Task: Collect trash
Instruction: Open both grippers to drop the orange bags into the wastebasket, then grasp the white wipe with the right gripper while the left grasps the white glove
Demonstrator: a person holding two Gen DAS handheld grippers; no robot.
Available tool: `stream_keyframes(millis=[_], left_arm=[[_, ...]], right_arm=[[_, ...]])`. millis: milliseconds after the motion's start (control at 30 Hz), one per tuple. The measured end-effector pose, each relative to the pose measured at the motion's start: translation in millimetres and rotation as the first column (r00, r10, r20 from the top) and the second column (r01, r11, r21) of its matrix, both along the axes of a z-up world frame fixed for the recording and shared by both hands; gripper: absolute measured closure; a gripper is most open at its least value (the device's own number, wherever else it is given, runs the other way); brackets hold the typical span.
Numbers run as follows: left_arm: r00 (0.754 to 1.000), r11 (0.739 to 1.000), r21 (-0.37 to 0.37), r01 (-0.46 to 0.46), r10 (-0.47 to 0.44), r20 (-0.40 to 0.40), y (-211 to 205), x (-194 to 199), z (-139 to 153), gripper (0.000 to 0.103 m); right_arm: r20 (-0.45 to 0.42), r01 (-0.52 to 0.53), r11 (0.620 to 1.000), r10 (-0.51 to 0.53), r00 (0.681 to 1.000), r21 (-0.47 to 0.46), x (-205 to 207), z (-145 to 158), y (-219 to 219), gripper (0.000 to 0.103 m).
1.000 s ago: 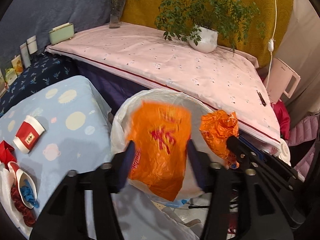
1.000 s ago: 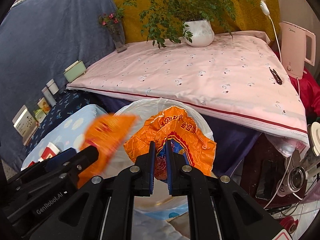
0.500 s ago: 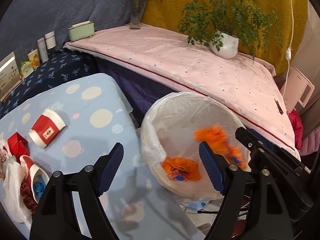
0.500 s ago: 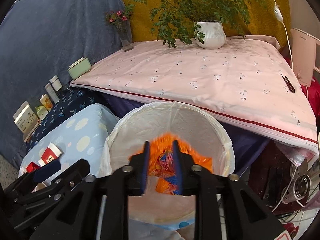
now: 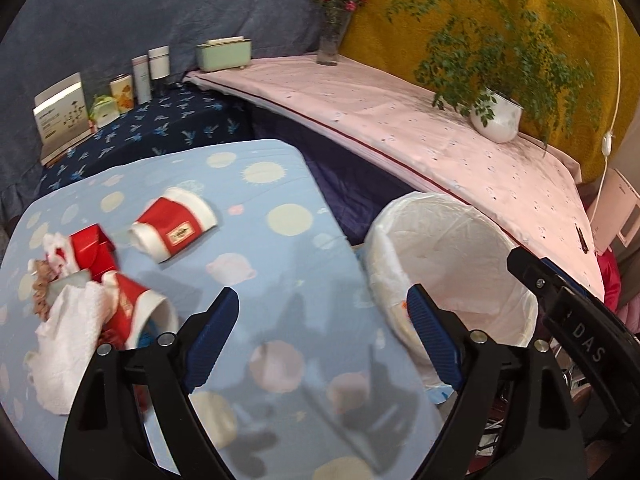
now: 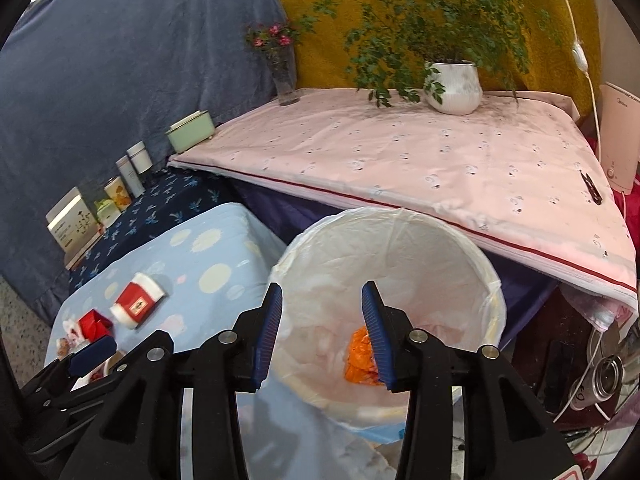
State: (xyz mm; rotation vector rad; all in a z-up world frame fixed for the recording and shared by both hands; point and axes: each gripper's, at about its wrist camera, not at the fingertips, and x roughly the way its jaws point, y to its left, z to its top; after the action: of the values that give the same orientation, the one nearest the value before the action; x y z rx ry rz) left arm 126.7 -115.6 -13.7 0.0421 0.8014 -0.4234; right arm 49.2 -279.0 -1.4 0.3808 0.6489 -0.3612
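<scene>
Left wrist view: your left tool point(image 5: 322, 320), fingers apart and empty, hangs over the blue desk point(image 5: 256, 248) beside the lined bin point(image 5: 452, 248). Your right tool point(image 6: 322, 330), also apart, is above orange wrappers point(image 6: 360, 354) inside. Swing left to the red cup point(image 5: 174, 228); grip its rim.

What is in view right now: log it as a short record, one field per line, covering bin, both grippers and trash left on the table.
bin: white-lined bin beside the blue dotted table
bin contents: orange wrapper at the bottom
left gripper: open, empty, over the table edge
right gripper: open, empty, above the bin
trash left: red paper cup on its side; red box; second red cup; white tissue
</scene>
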Motion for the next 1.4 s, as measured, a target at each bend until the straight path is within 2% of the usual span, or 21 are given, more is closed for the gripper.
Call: stream_keyframes(millis=[333,833,1100,1400], left_arm=[[0.989,0.989,0.028,-0.144,0.144,0.014,89,-13,6,0.017],[0.932,0.930,0.068,-0.362,0.363,-0.003,232,-31,-4,0.017],[0.901,0.900,0.079,-0.428,0.432,-0.034,274,-32,-18,0.017],[0.880,0.882,0.073,-0.466,0.470,-0.069,301,-29,-31,0.017]], right_arm=[[-0.010,-0.157,0.987,0.158,0.987,0.010,3,8,82,0.062],[-0.071,-0.389,0.921,0.390,0.918,0.031,20,-6,215,0.062],[-0.112,-0.455,0.890,0.456,0.883,0.037,32,-20,257,0.062],[-0.163,-0.490,0.870,0.491,0.856,0.049,49,-43,287,0.064]])
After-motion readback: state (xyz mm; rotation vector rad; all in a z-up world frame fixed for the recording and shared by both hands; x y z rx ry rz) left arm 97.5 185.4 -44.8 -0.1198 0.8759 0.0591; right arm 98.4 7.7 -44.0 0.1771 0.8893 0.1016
